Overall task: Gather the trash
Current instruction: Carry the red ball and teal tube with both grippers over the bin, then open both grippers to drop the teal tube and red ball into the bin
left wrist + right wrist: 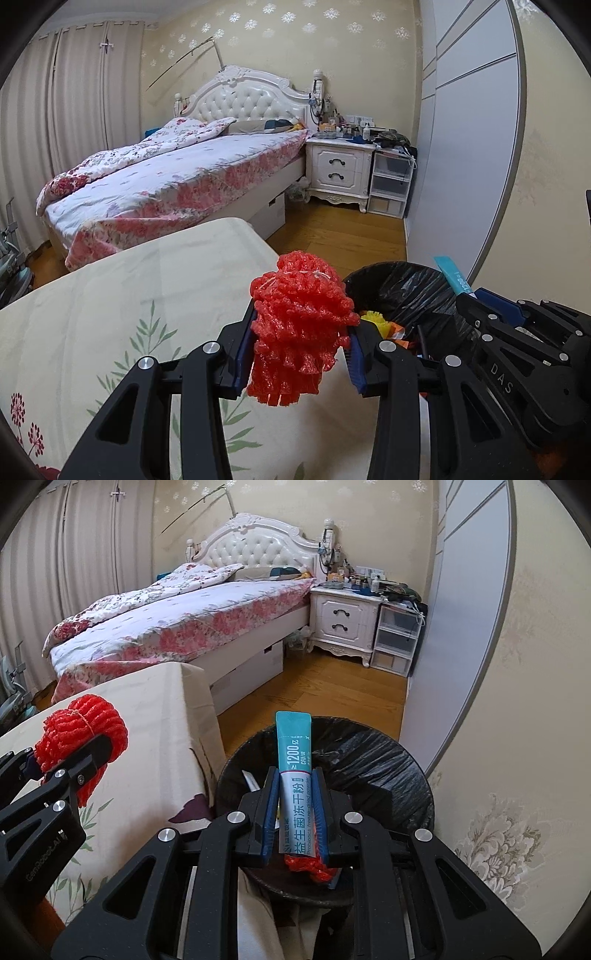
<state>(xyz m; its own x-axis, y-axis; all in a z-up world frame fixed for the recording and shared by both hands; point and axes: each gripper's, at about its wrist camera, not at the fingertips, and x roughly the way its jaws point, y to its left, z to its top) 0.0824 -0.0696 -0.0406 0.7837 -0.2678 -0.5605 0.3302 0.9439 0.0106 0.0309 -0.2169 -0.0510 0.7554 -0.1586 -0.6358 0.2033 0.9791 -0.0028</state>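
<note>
My left gripper is shut on a red foam fruit net, held above the edge of the cream table cloth, just left of the bin. That red foam net and the left gripper also show at the left of the right wrist view. My right gripper is shut on a teal powder sachet, held upright over the open trash bin lined with a black bag. In the left wrist view the bin holds yellow and orange scraps. Another red net piece lies in the bin under the sachet.
A table with a cream leaf-print cloth stands left of the bin. Behind are a bed with a floral cover, a white nightstand and plastic drawers. A grey wardrobe door runs along the right. Wood floor lies between.
</note>
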